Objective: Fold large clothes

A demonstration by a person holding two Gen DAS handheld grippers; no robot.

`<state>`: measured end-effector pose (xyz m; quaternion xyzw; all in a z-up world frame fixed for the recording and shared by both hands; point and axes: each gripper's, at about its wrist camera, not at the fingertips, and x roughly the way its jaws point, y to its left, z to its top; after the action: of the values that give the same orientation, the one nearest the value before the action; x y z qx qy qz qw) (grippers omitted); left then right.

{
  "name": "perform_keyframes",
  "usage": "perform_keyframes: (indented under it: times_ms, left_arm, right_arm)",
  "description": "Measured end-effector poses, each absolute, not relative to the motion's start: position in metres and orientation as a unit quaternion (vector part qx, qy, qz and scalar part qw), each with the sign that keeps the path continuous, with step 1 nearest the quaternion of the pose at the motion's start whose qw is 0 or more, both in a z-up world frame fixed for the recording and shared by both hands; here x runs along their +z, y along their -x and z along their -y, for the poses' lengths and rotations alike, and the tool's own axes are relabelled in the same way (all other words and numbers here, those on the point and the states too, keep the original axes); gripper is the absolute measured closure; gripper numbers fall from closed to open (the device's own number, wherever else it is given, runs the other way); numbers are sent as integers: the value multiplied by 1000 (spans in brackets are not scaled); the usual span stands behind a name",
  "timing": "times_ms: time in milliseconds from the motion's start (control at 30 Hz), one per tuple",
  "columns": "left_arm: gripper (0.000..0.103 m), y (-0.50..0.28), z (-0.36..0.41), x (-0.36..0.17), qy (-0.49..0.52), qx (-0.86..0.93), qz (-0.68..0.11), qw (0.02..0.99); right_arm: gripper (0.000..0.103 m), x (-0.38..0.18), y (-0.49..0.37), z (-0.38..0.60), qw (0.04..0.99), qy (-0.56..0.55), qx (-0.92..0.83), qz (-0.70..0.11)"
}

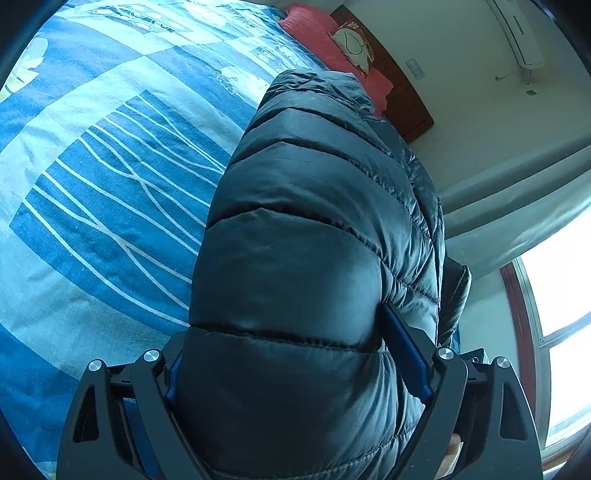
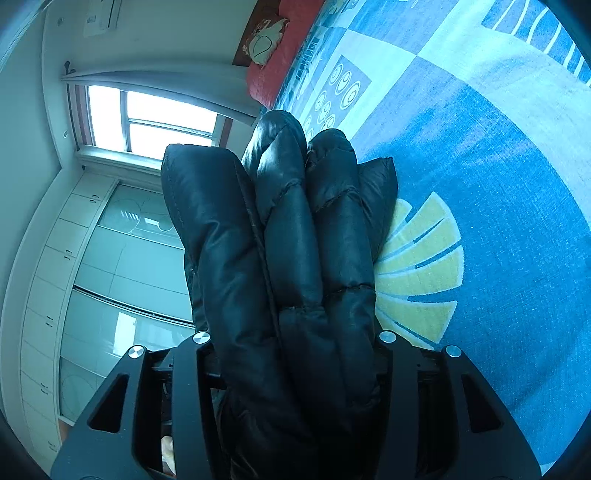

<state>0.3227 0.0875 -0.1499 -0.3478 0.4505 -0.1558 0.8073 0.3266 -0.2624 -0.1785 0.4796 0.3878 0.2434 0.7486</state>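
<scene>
A dark, shiny puffer jacket [image 1: 314, 221] fills the left wrist view, its quilted bulk reaching from between my fingers toward the head of the bed. My left gripper [image 1: 284, 332] stands wide and is shut on it; the blue pad [image 1: 404, 350] on the right dents the padding. In the right wrist view several folded layers of the same jacket [image 2: 288, 240] stand side by side like thick rolls. They are squeezed between the jaws of my right gripper [image 2: 291, 332], whose fingertips are hidden by the fabric. Below the jacket lies a blue and white patterned bedspread [image 1: 110, 184] [image 2: 498, 221].
A red pillow [image 1: 317, 33] [image 2: 273, 66] with a cartoon cushion lies against the dark headboard. A bright window [image 1: 561, 295] [image 2: 147, 122] and a curtain stand beside the bed. A wardrobe with glass doors [image 2: 110, 277] lines one wall. An air conditioner [image 1: 517, 33] hangs high.
</scene>
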Motion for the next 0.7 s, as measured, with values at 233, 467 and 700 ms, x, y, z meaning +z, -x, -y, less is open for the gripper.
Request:
perform_keyframes:
  times_ms: [233,467,700]
  left_arm:
    - [16,-333,-85,-149,350,-155,-454,805]
    - [15,-339,-89,-149,363,-166,-460,793]
    - [16,-333,-101,-145,386,-171,-452,786]
  right_arm:
    - [52,-169,-328,256,750,-478,236,-391]
    - [42,-160,-327,254,765,-453,223,-400]
    - [25,-143,-321,259,785,-420,212,-403]
